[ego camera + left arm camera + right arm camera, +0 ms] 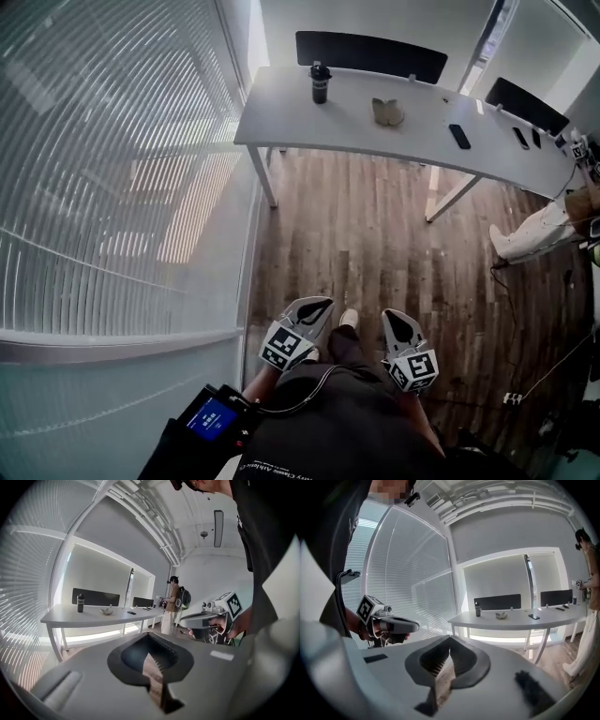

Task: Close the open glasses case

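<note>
The open glasses case [387, 112] lies on a long white table [281, 122] across the room, far from both grippers. It also shows small in the left gripper view [107, 611] and in the right gripper view [501, 615]. My left gripper [314, 306] and right gripper [397, 320] hang close to my body over the wooden floor, side by side. Each has its jaws together and holds nothing: left gripper [149, 656], right gripper [447, 660]. Either camera catches the other gripper beside it.
On the table stand a black bottle [320, 82] and a dark phone [459, 137], with black panels [371, 54] behind. Another person [539, 228] stands at the table's right end. A glass wall with blinds [112, 187] runs along my left. A cable [553, 366] lies on the floor.
</note>
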The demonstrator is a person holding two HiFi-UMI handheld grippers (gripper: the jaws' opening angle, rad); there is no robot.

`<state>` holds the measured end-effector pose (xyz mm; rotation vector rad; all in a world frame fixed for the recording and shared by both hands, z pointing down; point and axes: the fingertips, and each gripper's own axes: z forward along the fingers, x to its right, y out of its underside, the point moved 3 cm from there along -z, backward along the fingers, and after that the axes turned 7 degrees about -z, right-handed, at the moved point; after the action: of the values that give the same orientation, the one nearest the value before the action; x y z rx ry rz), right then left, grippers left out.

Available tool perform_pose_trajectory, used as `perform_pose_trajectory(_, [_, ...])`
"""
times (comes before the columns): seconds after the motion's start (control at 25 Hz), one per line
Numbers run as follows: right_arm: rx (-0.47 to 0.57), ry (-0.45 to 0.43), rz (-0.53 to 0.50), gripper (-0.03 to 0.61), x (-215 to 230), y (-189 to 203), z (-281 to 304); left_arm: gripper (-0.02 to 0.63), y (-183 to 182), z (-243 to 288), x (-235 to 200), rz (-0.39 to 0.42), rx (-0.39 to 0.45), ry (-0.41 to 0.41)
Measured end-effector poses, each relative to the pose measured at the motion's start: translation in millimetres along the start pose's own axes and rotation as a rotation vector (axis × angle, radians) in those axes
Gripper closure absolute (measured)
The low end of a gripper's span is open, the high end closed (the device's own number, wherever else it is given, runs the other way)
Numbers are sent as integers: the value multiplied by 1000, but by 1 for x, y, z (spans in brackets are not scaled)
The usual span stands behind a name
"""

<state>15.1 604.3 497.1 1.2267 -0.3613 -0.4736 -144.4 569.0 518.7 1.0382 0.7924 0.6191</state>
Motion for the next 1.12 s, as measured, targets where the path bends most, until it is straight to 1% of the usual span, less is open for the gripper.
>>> perform_pose_trajectory(0.2, [21,-60,6,571,46,-8,33,606,-16,37,-24,-15,-23,-73])
perform_pose_trajectory(0.36, [37,-58,6,571,78,-12,49,606,-19,60,-36,-31,-66,-104])
perform_pose_trajectory(0.44, [52,-47,22,571,95,-15,52,606,-21,73,-39,-34,-89,-107])
perform_pose_trajectory(0.64, [73,-35,90,571,141,-13,55,606,-37,119,-49,-87,-122,-111])
perform_pose_trajectory(0.76, [66,-20,106,571,165,-7,57,606,-49,141,-49,-77,-122,-99])
perform_pose_trajectory(0.92, [66,5,129,571,183,-3,57,606,-51,160,-48,-71,-136,-77])
perform_pose_trajectory(1.12, [49,7,126,571,202,-2,72,606,-60,184,-67,-84,-134,-74])
